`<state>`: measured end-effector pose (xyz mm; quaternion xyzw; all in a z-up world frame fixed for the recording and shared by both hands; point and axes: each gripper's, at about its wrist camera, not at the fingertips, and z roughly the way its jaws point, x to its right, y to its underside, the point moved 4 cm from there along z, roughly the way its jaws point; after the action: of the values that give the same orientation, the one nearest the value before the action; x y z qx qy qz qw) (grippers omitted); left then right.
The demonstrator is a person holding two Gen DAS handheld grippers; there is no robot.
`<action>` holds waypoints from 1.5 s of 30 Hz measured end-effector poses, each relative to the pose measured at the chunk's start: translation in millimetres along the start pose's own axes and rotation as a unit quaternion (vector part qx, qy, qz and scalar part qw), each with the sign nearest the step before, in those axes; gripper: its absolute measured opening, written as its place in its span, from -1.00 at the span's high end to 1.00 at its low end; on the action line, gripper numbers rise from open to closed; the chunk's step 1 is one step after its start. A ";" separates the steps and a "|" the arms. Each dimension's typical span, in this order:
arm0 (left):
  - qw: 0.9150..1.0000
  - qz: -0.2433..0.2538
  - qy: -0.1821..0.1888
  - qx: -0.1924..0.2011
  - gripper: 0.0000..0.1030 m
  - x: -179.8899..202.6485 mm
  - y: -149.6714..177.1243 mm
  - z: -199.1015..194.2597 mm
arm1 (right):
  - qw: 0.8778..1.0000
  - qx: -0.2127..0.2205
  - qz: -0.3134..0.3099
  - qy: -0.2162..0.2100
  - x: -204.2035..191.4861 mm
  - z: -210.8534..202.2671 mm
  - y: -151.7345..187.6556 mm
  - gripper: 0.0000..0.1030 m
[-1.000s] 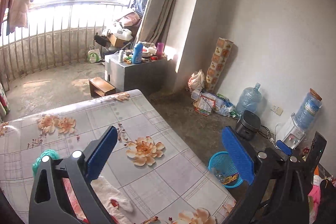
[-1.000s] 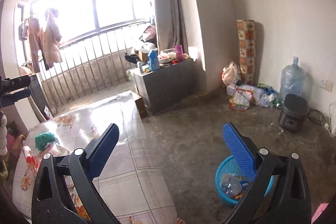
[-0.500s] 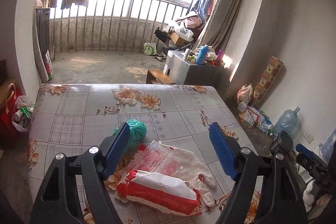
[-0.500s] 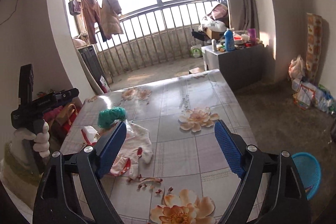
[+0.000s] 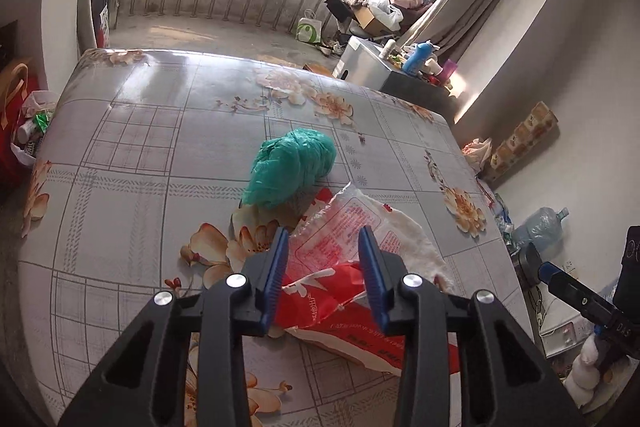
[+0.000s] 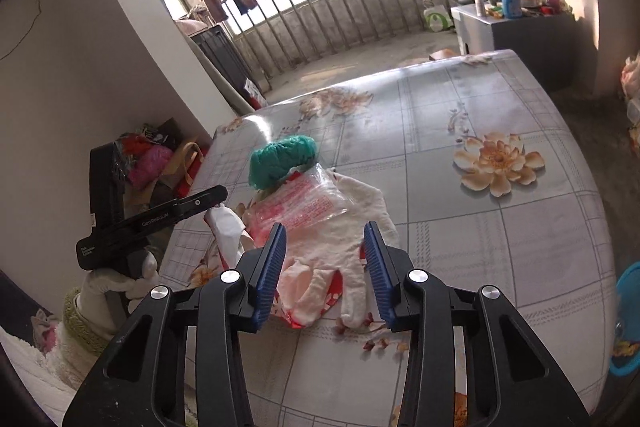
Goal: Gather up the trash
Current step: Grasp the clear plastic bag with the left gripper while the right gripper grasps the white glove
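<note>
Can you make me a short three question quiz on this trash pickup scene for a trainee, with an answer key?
1. True or false: the green crumpled bag lies on the floor.
2. Which item lies between the left gripper's jaws? A) the red and white wrapper B) the green bag C) the white glove
3. Fill in: the blue basket shows at the ______ edge of the right wrist view.

Key: 1 false, it lies on the flowered table. 2 A. 3 right.
</note>
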<state>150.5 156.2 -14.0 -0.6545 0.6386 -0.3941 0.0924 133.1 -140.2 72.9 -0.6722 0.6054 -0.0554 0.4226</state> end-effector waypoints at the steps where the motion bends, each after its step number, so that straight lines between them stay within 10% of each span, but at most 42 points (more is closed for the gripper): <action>1: 1.000 0.001 0.012 -0.001 0.32 2.2 4.2 -3.8 | 1.000 0.000 -0.002 -0.003 -3.1 0.8 0.9 0.26; 25: 0.986 0.042 0.118 -0.109 0.32 67.4 105.8 23.6 | 0.995 -0.095 0.008 0.011 0.5 30.5 33.8 0.29; 38: 0.986 0.103 0.120 -0.060 0.32 77.0 92.1 -12.8 | 0.986 -0.156 0.042 0.033 29.2 56.8 65.9 0.47; 45: 0.993 0.096 0.063 -0.001 0.13 59.4 58.2 -28.0 | 0.988 -0.147 0.015 0.044 25.0 59.0 67.7 0.49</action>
<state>80.9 103.1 -7.9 -0.5641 0.7033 -0.4234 0.0887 122.3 -126.1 -18.6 -0.7148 0.6351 0.0116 0.2927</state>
